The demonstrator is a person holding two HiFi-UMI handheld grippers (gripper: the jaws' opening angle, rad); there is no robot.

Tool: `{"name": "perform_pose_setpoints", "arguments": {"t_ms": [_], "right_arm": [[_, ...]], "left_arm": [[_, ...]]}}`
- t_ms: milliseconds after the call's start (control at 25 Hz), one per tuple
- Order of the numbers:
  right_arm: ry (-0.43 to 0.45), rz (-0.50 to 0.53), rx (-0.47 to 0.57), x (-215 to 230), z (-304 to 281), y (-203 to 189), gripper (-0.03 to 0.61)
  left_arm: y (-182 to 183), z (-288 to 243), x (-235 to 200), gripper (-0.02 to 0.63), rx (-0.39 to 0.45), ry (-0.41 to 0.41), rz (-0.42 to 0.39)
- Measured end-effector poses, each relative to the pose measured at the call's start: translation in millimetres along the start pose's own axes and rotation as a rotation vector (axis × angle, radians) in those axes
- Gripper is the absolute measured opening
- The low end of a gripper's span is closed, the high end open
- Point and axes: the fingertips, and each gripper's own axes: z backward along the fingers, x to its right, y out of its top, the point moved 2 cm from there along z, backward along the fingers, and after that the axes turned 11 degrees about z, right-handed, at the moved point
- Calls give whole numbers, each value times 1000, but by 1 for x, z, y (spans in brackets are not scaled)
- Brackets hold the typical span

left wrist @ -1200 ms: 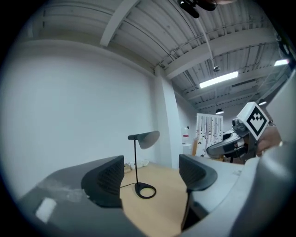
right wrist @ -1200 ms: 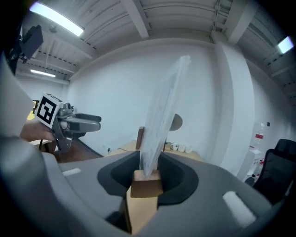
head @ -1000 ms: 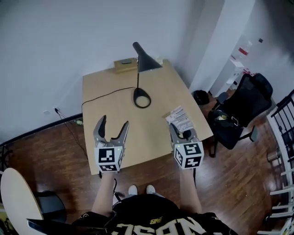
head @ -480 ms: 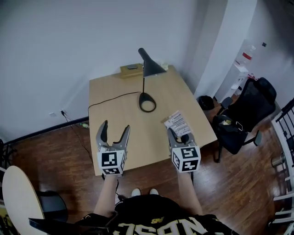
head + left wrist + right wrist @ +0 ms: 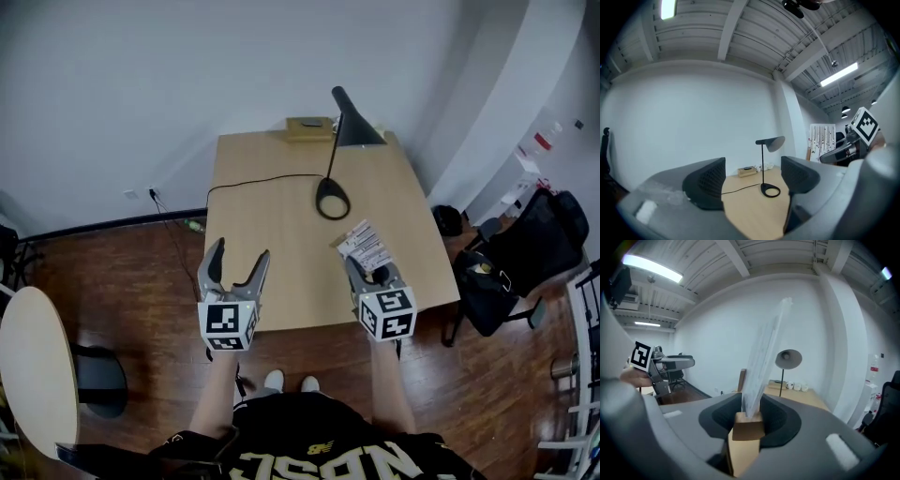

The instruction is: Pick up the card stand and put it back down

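Observation:
The card stand is a small wooden block (image 5: 748, 425) with a white printed card (image 5: 764, 352) slotted upright in it. My right gripper (image 5: 748, 417) is shut on the block, and the card rises between the jaws. In the head view the card (image 5: 365, 247) sticks out ahead of the right gripper (image 5: 363, 272), over the front right part of the light wooden table (image 5: 272, 234). My left gripper (image 5: 235, 270) hangs open and empty over the table's front left edge. Nothing is between its pads (image 5: 708, 182).
A black desk lamp (image 5: 334, 198) stands mid-table, its cable running off to the left. A small wooden box (image 5: 308, 128) sits at the back edge by the wall. A black chair (image 5: 530, 248) is to the right, a white round seat (image 5: 33, 370) at the left.
The head view has swung, so the table and lamp sit further right in the picture. Both grippers keep their poses, and the right one still holds the card stand.

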Motion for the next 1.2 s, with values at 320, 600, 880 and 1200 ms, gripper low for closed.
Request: {"name": "perform_pose_setpoints", "arguments": {"t_ms": [320,600,880,1200], "right_arm": [[226,185,55,-54,-52,16,126],[456,343,77,-111,-113,24,126],[701,461,60,-197,-175,-2,126],[950,492,0,-305,-207,-100,126]], "left_arm": [[-13,56,-53,373,-17,152,17],[-29,103,-106,373,-51,264,27],[-58,130,-144,373,-101,281,40],[-129,148,-172,373,-182,260,118]]}}
